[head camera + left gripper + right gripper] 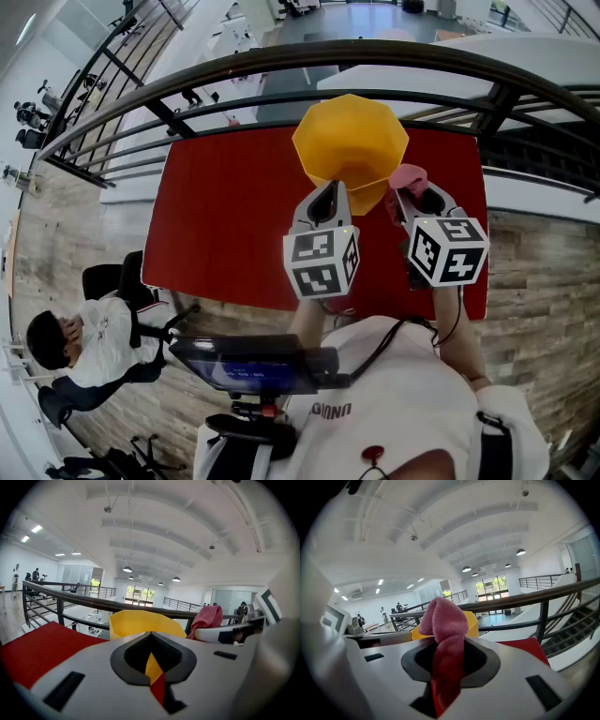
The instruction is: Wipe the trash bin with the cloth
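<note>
Yellow bin [350, 141] at far edge of red table [225, 216]. Left gripper [330, 190] clenched, empty. Right gripper [413, 195] clamps pink cloth [409, 175] beside bin.

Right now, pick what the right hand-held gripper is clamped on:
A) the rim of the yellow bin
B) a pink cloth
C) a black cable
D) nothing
B: in the right gripper view, the right hand-held gripper has its jaws closed on the pink cloth, which bunches up above them in front of the yellow bin.
</note>
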Demonstrator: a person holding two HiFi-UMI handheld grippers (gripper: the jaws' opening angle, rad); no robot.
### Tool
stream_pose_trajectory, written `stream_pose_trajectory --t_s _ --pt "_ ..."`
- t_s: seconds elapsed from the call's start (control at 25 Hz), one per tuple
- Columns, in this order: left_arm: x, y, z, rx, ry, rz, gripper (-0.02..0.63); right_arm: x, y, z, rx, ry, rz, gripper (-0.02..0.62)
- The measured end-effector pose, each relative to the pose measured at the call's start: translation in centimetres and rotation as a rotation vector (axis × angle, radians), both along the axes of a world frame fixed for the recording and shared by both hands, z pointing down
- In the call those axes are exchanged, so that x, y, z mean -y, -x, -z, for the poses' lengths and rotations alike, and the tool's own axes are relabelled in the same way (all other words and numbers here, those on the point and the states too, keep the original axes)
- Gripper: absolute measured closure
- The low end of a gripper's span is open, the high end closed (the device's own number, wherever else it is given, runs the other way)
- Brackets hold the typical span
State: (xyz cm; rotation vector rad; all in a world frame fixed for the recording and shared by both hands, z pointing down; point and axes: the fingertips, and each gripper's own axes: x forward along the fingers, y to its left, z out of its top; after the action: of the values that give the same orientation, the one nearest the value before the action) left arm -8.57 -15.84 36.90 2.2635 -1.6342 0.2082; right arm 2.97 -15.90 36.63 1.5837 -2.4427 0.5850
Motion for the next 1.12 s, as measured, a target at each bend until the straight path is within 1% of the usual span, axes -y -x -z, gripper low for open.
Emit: stream_pose_trajectory --t_s 0.4,0.52,0.6,0.68,0.76,0.92,1.0,1.12 --pt "-0.2 -0.3 0.2 -0.001 -0.005 -0.012 0.603 0.0 -0.2 0.1 -0.005 -0.002 0.004 0.495" --pt "-0.1 -0.4 0.5 0.003 -0.018 -0.028 0.603 0.0 -0.3 0.1 0.007 -0.004 -0.003 0.495" --pt "0.1 -0.3 0.7 0.024 -0.032 -0.043 0.603 -0.1 -0.6 0.1 0.032 0.005 -0.006 0.495" --pt "0.4 0.0 1.0 0.058 -0.049 -0.063 0.603 -0.6 -0.8 -0.1 0.090 0.034 0.004 0.495" --pt "0.8 0.5 1.2 0.092 -0.047 -0.089 0.603 -1.3 -0.5 -0.6 0.184 0.084 0.035 0.495" --pt "1.8 0.3 -0.2 0.153 0.034 -0.179 0.603 -2.1 1.2 -2.5 0.360 0.196 0.104 0.495" --pt "2.1 -0.2 -0.8 0.195 0.041 -0.210 0.603 -2.1 2.2 -3.4 0.413 0.237 0.122 0.495" --pt "2.2 -0.8 -0.9 0.252 0.007 -0.261 0.603 -1.8 3.5 -4.3 0.467 0.283 0.129 0.495"
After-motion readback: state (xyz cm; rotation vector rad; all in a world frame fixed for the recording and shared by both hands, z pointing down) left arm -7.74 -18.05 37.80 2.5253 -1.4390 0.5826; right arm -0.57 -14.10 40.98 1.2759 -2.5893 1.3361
